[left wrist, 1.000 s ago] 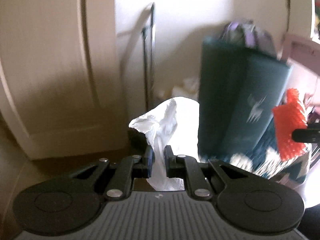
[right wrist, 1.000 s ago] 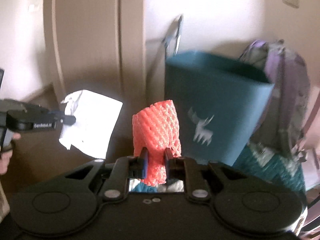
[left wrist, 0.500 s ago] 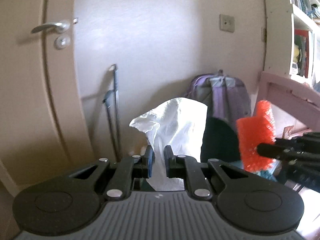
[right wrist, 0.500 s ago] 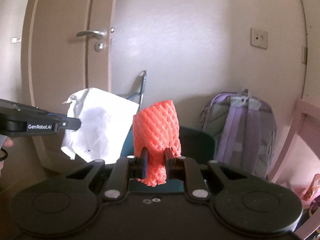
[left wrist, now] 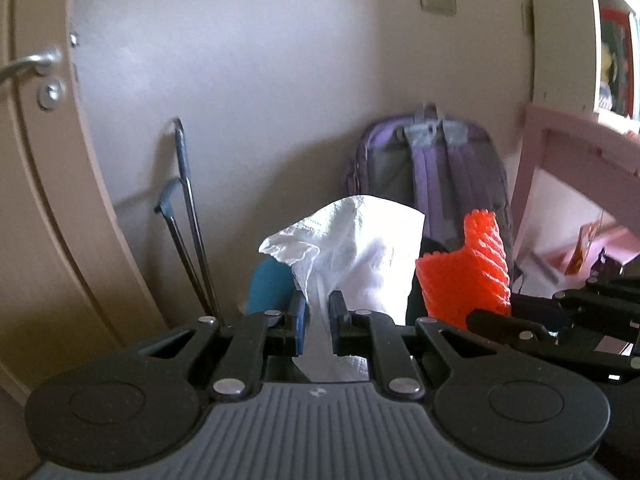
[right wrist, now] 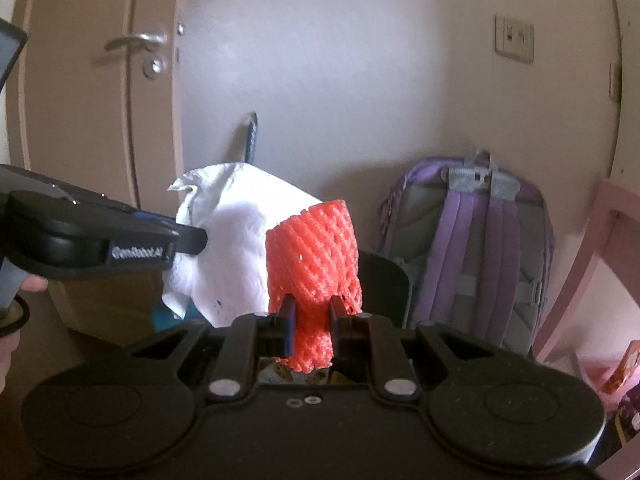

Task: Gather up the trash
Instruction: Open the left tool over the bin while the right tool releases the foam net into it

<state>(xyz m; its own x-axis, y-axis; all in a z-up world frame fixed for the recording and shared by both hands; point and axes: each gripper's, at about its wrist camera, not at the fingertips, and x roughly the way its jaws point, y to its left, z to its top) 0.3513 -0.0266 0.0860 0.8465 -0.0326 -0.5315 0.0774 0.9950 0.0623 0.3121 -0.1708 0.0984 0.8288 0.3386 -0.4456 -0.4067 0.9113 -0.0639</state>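
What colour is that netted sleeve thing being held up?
Bright orange-red, a foam net sleeve; the right wrist view shows it best.

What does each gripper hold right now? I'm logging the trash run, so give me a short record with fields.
left gripper: shut on the white paper napkin
right gripper: shut on the orange foam fruit net
napkin state: crumpled, standing up above the jaws
net state: upright, lower end pinched
behind them: purple backpack against the wall, door at left
bin: dark opening partly hidden behind the trash
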